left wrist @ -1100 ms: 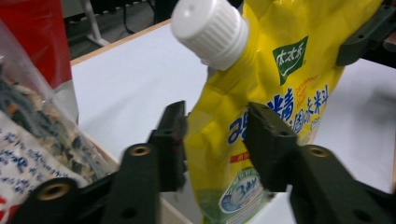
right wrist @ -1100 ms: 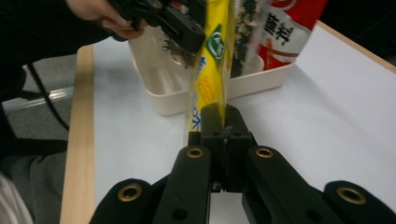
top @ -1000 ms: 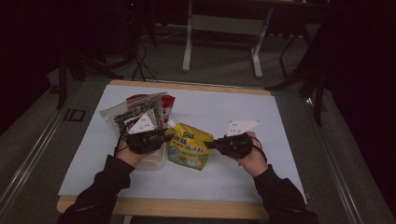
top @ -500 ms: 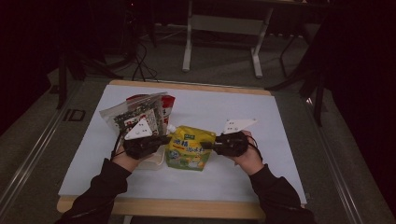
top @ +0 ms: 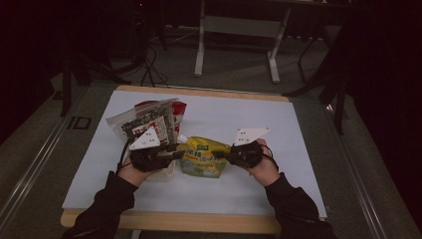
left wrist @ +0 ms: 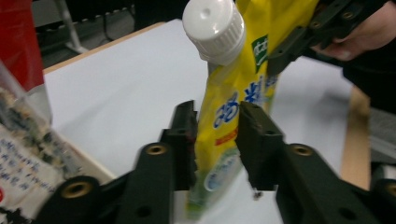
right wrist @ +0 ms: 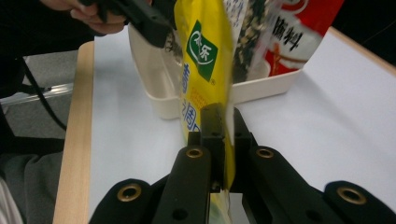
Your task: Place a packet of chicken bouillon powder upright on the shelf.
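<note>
At the left, the left gripper point(top: 171, 155) has just been opening its jaws: in the left gripper view they stand a little apart with the yellow pouch point(left wrist: 233, 98) between them, one jaw close against the foil and the other off it, so this side looks loose rather than gripped. A second ago the pouch lay lower and nearer the tray; now it is held up between the two hands over the white mat point(top: 298, 129), just right of the tray point(top: 168, 172) of snack packets point(top: 149, 119). That suggests the left hand is re-seating its hold before the pouch goes into the tray. At the right, the right gripper point(top: 226, 155) has its jaws together, clamped on the pouch's flat edge, and carries the weight. The left gripper view shows the white screw cap point(left wrist: 215, 28), which the high view shows small and blurred; the right gripper view shows the clamp point(right wrist: 219, 140) on the seam and the tray's cream wall point(right wrist: 159, 88) behind.
</note>
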Available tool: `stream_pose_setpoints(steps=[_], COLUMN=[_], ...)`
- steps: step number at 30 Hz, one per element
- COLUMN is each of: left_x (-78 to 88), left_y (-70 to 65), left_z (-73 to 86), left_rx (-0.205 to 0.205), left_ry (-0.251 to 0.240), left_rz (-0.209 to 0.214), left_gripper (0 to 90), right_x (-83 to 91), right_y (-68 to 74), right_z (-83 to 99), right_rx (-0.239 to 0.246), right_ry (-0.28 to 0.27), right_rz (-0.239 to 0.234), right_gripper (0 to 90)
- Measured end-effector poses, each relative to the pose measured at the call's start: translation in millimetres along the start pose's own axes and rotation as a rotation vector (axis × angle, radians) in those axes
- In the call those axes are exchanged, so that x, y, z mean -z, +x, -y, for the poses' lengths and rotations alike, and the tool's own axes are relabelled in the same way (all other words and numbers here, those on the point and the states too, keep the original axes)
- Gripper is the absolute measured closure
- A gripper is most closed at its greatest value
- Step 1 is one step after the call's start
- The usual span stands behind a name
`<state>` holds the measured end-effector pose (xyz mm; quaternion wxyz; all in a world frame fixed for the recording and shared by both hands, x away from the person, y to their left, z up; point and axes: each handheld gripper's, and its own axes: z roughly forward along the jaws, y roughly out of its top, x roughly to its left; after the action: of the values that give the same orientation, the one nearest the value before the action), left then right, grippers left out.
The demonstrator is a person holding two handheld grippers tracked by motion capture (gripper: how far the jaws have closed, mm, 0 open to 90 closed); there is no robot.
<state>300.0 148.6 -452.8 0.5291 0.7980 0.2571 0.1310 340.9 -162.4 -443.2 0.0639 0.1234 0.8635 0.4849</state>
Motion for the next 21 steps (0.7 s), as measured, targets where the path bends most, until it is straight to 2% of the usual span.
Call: stream_pose_setpoints(steps=[1,2,4,6,7,8,9,10,11,13,14,15,16,19,21], left_x=[0.9,1.5,3.0,4.3,4.3,5.5,5.6,5.2,4.8,4.0,1.4,-0.5,-2.5,-10.4,-15.6], left_y=[-2.5,-3.7,-5.8,-7.8,-7.8,-10.5,-11.8,-13.3,-15.2,-17.3,-23.5,-26.6,-29.9,-43.5,-49.8], left_z=[-1.3,-1.8,-2.1,-1.2,-1.2,1.2,2.3,3.4,4.5,5.8,8.9,9.6,10.6,14.7,18.0], left_rx=[-0.002,-0.002,0.001,0.015,0.015,0.03,0.041,0.046,0.044,0.051,0.05,0.046,0.038,0.005,0.003], left_ry=[-0.006,-0.009,-0.018,-0.027,-0.027,-0.052,-0.054,-0.056,-0.055,-0.055,-0.055,-0.051,-0.04,-0.017,-0.009], left_rz=[-0.008,-0.008,-0.009,-0.001,-0.001,0.001,0.003,0.007,0.016,0.016,0.033,0.035,0.044,0.07,0.099], left_gripper=[64.8,57.3,51.2,40.5,37.6,37.6,28.8,25.7,18.9,15.6,15.6,9.6,8.0,7.8,7.8], right_x=[2.2,5.6,9.2,14.3,14.3,16.9,22.0,24.5,26.2,28.4,30.3,34.0,34.9,37.1,37.9], right_y=[0.1,0.3,0.0,-1.1,-1.1,-2.0,-3.9,-4.8,-5.5,-6.0,-6.5,-6.7,-6.8,-7.2,-6.8], right_z=[-1.4,-3.5,-5.4,-7.4,-7.4,-8.3,-10.1,-11.2,-12.2,-13.9,-15.8,-22.0,-24.2,-31.2,-35.9], right_rx=[0.004,0.013,0.018,0.022,0.022,0.02,0.022,0.02,0.024,0.026,0.031,0.045,0.049,0.065,0.076], right_ry=[-0.004,-0.009,-0.016,-0.024,-0.024,-0.031,-0.042,-0.048,-0.052,-0.054,-0.055,-0.062,-0.066,-0.073,-0.082], right_rz=[0.001,0.012,0.016,0.025,0.025,0.029,0.042,0.043,0.044,0.05,0.051,0.058,0.059,0.063,0.063], right_gripper=[90.0,90.0,90.0,90.0,90.0,90.0,90.0,90.0,90.0,90.0,90.0,90.0,90.0,90.0,90.0])
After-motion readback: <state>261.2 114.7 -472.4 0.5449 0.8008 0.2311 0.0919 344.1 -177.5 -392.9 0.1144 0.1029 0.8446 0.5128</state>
